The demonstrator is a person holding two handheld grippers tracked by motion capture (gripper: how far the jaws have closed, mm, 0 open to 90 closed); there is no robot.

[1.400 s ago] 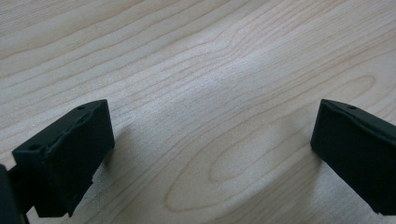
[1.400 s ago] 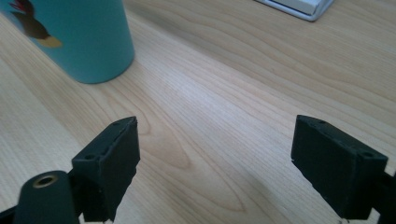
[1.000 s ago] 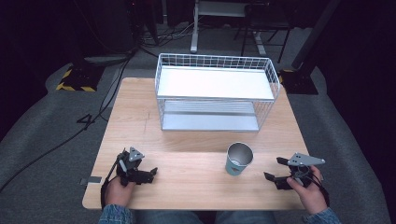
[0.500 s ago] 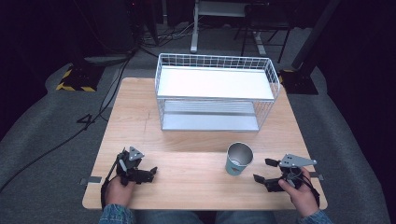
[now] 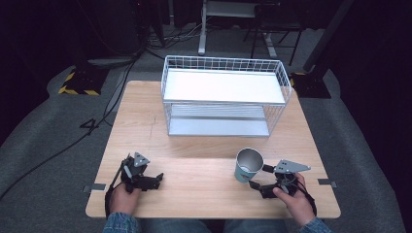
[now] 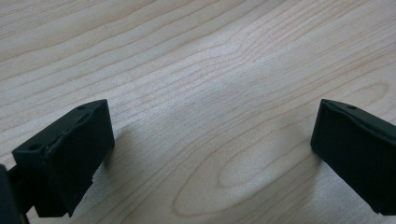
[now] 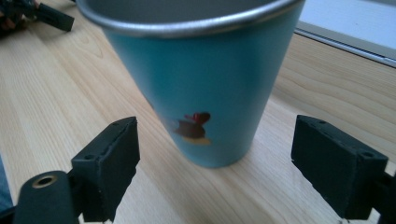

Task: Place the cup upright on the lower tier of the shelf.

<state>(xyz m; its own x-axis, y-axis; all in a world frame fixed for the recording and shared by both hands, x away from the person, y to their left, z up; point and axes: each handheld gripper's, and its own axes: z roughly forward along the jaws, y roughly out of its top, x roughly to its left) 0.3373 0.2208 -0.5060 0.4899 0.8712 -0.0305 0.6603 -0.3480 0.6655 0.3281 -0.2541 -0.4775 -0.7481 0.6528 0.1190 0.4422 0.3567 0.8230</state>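
Teal-walled and steel-rimmed, the cup [image 5: 248, 165] stood upright on the wooden table [image 5: 204, 141], in front of the white wire rack [image 5: 224, 95] and towards our right side. Over the last second our right gripper [image 5: 256, 176] had slid in from the table's right edge until its jaws sat just beside the cup; a second earlier it had been well apart from it. In the right gripper view the jaws stood wide, one on each side of the cup's [image 7: 201, 79] lower wall and not touching it, with the small printed figure [image 7: 192, 126] facing the camera. Our left gripper [image 5: 154, 178] had not shifted: it lay near the front left of the table, jaws spread over bare wood [image 6: 210, 93] and holding nothing.

We judged that the approach was nearly finished and the grasp had not yet begun. The cup tapered towards its base, so we thought a squeeze placed too low might tip it or let it slip; pushing a little farther in before closing seemed wiser.
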